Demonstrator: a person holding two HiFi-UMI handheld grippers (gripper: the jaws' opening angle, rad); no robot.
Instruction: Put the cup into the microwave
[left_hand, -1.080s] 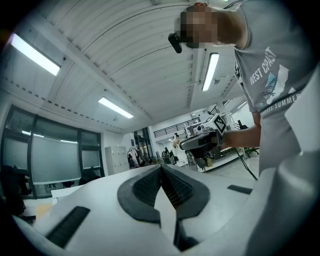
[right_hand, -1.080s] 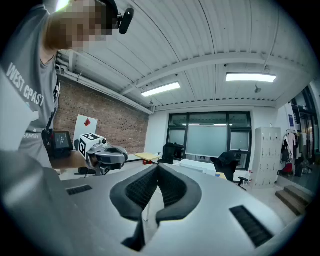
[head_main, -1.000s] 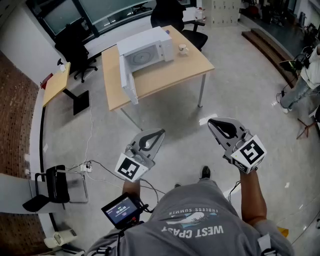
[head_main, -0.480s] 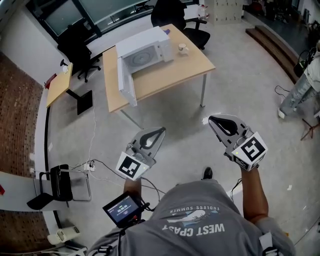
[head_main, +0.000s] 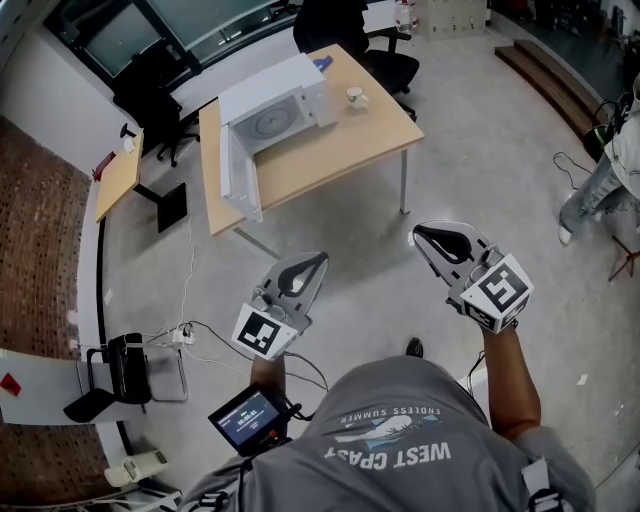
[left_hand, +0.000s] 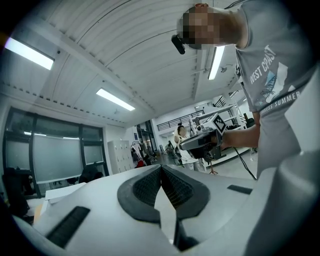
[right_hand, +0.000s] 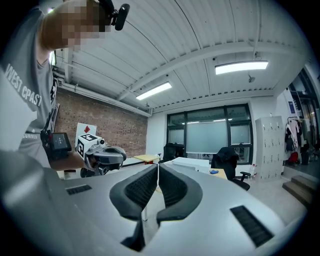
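The cup (head_main: 354, 96) is seen upright on the wooden table (head_main: 350, 150), just right of the microwave (head_main: 272, 88). The microwave's door (head_main: 238, 180) is swung open, and only a turntable is seen inside. Well short of the table, the left gripper (head_main: 321, 258) and the right gripper (head_main: 420, 232) are closed, with nothing gripped.

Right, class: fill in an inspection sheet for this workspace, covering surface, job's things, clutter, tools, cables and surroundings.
Surface: wooden table, mostly bare.
Job's things: microwave on the table, door open; cup on the table to its right, not inside.
Clutter: small blue item behind the microwave.
Tools: left tool and right tool both shut, empty, short of the table.
Cables: floor cables by a power strip.
Surroundings: office chair, brick wall, person at right.
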